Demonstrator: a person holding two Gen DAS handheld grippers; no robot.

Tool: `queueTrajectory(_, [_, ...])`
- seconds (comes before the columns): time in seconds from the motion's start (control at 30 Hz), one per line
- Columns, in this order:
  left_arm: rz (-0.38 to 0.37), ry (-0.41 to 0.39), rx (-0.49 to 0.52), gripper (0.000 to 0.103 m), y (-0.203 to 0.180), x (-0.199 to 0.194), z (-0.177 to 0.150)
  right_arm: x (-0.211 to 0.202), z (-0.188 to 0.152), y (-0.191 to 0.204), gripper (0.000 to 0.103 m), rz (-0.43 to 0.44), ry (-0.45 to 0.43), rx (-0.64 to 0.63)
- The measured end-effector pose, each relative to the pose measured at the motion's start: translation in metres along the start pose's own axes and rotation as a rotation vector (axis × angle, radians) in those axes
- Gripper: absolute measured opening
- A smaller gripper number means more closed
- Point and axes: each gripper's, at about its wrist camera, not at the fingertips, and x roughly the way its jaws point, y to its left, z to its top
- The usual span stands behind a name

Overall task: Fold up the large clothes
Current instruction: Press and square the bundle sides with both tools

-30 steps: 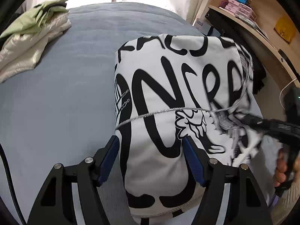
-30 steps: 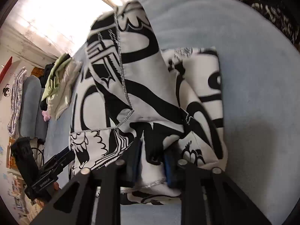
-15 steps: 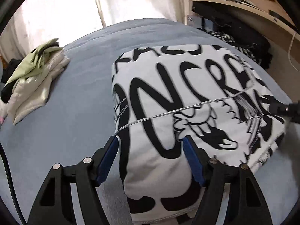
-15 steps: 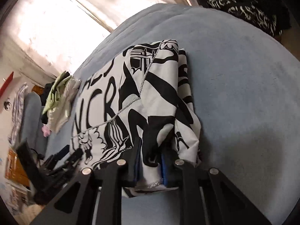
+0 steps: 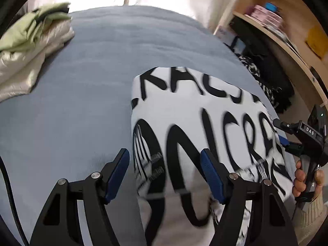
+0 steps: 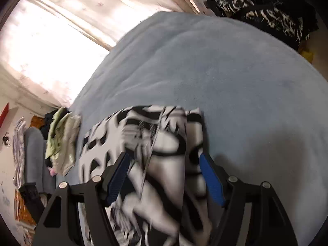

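Note:
A white garment with big black lettering [image 5: 205, 110] lies folded on the blue-grey bed [image 5: 82, 102]. My left gripper [image 5: 165, 155] hovers over its near left corner, fingers wide and pressing on nothing. My right gripper [image 6: 164, 160] has its jaws opening; the garment [image 6: 164, 139] lies between and below the blue pads [image 6: 211, 176], which do not press it. In the left wrist view the right gripper [image 5: 287, 135] sits at the garment's right edge, held by a hand [image 5: 301, 178]. Both views are blurred by motion.
A pile of green and cream clothes [image 5: 30, 47] lies at the bed's far left, also in the right wrist view [image 6: 61, 141]. A wooden shelf [image 5: 287, 41] and dark patterned clothes [image 5: 266, 78] stand beyond the bed's right edge. Bright curtains [image 6: 61, 30] hang behind.
My right gripper has let go of the garment's edge and its jaws have spread wide. The garment has settled flat on the bed. Both cameras have shifted, the left gripper staying wide.

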Motion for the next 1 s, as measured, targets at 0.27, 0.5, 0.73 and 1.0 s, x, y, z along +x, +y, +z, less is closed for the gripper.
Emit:
queueTrajectory(0.27, [-0.012, -0.012, -0.077, 0.07, 0.003, 0.032, 0.023, -0.002, 0.005, 0.022, 0.005, -0.058, -0.061, -0.144])
queueTrajectory(0.5, [0.174, -0.073, 0.072, 0.082, -0.036, 0.06, 0.021, 0.031, -0.001, 0.007, 0.006, -0.187, -0.017, -0.176])
queueTrajectory(0.73, [0.193, -0.065, 0.089, 0.083, -0.041, 0.059, 0.022, 0.017, -0.006, 0.015, 0.02, -0.255, -0.026, -0.178])
queueTrajectory(1.0, [0.147, -0.095, 0.078, 0.083, -0.049, 0.005, 0.003, -0.04, -0.037, 0.064, 0.024, -0.287, -0.103, -0.312])
